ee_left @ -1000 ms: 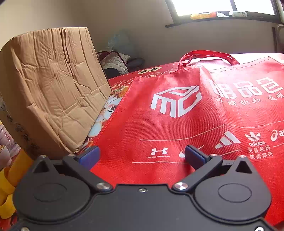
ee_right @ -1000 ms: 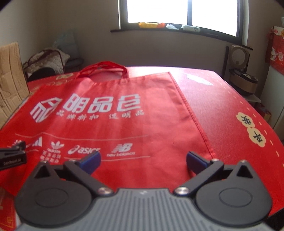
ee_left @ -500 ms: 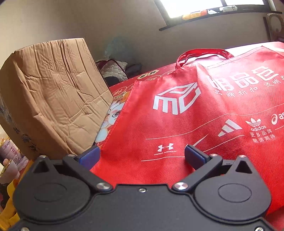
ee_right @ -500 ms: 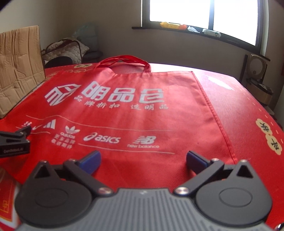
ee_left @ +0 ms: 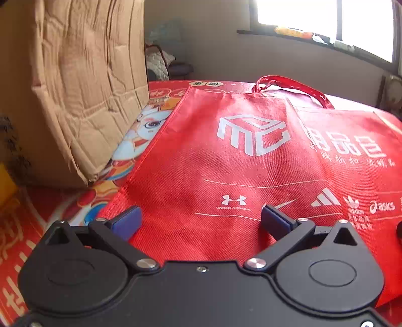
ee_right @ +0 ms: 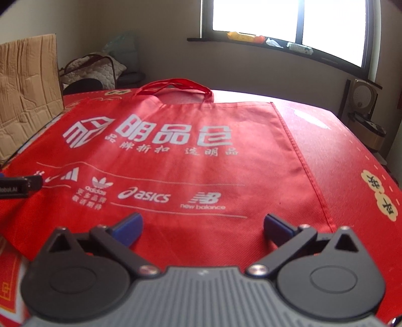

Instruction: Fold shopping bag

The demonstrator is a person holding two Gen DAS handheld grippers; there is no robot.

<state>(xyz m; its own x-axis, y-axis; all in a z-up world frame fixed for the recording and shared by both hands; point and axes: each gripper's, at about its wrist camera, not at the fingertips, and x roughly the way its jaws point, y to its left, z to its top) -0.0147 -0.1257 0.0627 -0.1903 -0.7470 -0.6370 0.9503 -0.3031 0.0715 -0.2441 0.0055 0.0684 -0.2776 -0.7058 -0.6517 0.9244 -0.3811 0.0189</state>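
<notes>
I've got both sets of jaws spread wide and empty, hovering over the near hem of the red shopping bag (ee_right: 191,156), which lies flat, printed side up, filling the middle of both views on the red patterned surface (ee_right: 346,161). My left gripper (ee_left: 201,218) sits at the bag's lower left corner; my right gripper (ee_right: 202,223) sits toward the lower right, just inside the side seam.

What worries me: the fabric looks thin and slick, so if I close too shallow I'd likely pinch only the top layer and peel the bag open instead of folding it. Close too deep and I might catch the tablecloth with it. The two grips aren't symmetric either, I judge, so lifting unevenly could skew the fold line. The cardboard box (ee_left: 83,85) leans close at the upper left of the left view, just beside the bag's edge; a wide swing with my left could knock it. And the handles (ee_right: 173,85) at the top centre arch loose, so they may flop out of the fold.

Count: one bag, one pair of handles showing as a stacked loop, one cardboard box, two grippers, four blue pads, one window (ee_right: 284,22) at the upper right
</notes>
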